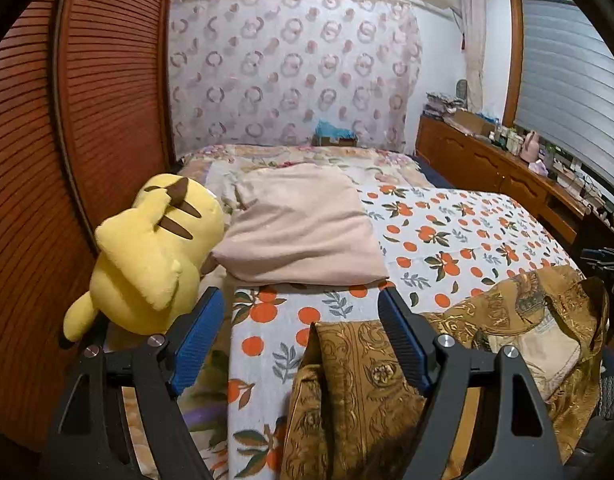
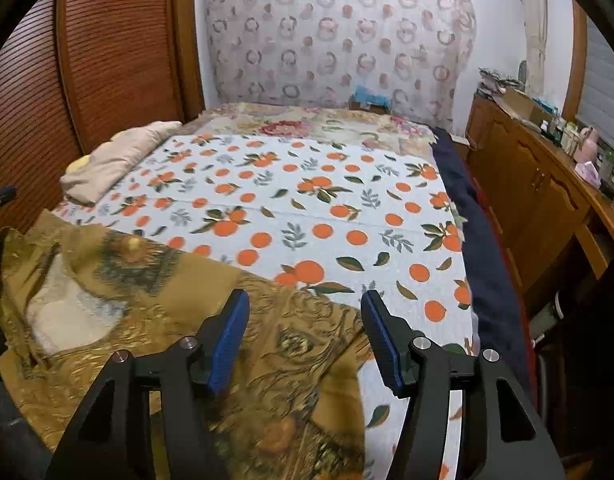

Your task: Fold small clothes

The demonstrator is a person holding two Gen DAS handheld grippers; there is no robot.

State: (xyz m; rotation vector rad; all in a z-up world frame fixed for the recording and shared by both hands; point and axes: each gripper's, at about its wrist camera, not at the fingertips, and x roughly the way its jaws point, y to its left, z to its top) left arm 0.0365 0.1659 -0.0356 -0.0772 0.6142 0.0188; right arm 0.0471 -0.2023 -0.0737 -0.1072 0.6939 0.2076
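Observation:
A golden-brown patterned garment [image 1: 507, 320] lies spread, a little rumpled, on the near part of the bed; the right wrist view shows it at lower left [image 2: 179, 292]. My left gripper [image 1: 301, 294] is open above the garment's left edge. A raised fold sits between the fingers, close to the right blue pad [image 1: 403, 340], with no pad pressing on it. My right gripper [image 2: 305, 296] is open over the garment's right edge, part cloth and part sheet showing between its fingers.
The bed has a white sheet with an orange-fruit print [image 2: 327, 200]. A folded pink cloth [image 1: 303, 228] and a yellow plush toy [image 1: 155, 248] lie at far left by the louvered wooden door [image 1: 87, 120]. A dark blue blanket [image 2: 475, 240] and a cluttered wooden dresser [image 2: 527, 184] line the right side.

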